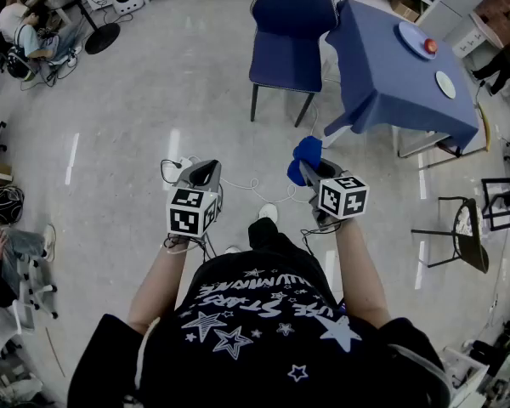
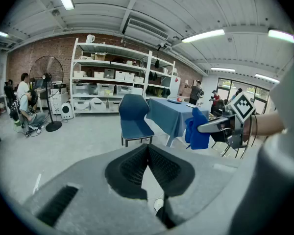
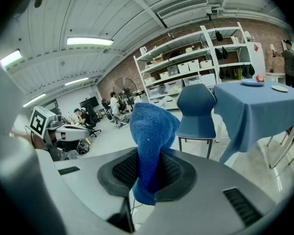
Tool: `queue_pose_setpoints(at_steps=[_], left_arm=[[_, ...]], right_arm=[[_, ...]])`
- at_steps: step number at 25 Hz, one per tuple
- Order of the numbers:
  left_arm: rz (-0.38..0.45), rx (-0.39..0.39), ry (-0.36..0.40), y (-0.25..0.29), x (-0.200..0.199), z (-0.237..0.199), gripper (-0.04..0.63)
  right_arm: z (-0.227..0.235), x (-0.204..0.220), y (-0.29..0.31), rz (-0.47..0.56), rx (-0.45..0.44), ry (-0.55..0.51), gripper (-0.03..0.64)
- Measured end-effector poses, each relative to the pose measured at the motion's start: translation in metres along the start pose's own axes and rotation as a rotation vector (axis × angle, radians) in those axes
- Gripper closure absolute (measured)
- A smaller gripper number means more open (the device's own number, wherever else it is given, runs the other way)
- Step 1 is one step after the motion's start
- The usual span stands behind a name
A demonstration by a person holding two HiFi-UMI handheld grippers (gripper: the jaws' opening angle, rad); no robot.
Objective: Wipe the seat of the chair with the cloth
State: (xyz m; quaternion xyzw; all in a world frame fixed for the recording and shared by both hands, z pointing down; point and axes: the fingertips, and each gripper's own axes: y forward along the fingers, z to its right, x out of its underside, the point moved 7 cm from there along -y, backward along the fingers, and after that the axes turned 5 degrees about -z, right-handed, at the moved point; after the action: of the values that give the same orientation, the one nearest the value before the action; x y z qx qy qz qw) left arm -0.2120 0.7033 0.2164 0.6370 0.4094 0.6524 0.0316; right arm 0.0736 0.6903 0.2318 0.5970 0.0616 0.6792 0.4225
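The right gripper (image 3: 148, 173) had its fingers clamped on the blue cloth (image 3: 152, 126), which stood up in a loose bunch; the left gripper (image 2: 148, 148) had its fingers pressed together on nothing; the chair (image 1: 291, 36) stood well apart, just beside the draped counter (image 1: 391, 66). Dragged over the seat (image 1: 285, 62), the bunched cloth might have slipped free; a wide stroke might have snagged the drape and tipped the plate (image 1: 415, 36).

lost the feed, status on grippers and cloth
Right gripper shut on blue cloth. Left gripper shut, empty. Chair ahead, seat bare, not yet reached.
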Motion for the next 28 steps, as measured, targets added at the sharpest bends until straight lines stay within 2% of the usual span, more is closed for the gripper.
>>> queue_pose_setpoints(at_steps=[7,13,19,23,28], left_arm=[[-0.008,0.006,0.008,0.029,-0.009,0.003,0.575],[-0.054,0.012,0.002,0.068,-0.013,0.0,0.575],[-0.05,-0.017,0.011,0.112,-0.048,-0.006,0.575],[-0.013,-0.06,-0.02,0.131,-0.072,-0.01,0.575],[-0.019,-0.08,-0.031,0.148,-0.102,-0.021,0.575]], right_arm=[[0.026,-0.008,0.012,0.01,-0.019,0.064,0.549],[0.06,-0.01,0.031,-0.008,-0.015,0.079,0.549],[0.108,-0.033,0.047,-0.027,-0.014,0.055,0.549],[0.136,-0.05,0.058,-0.019,-0.038,0.077,0.548],[0.156,-0.069,0.071,-0.03,-0.056,0.099,0.548]])
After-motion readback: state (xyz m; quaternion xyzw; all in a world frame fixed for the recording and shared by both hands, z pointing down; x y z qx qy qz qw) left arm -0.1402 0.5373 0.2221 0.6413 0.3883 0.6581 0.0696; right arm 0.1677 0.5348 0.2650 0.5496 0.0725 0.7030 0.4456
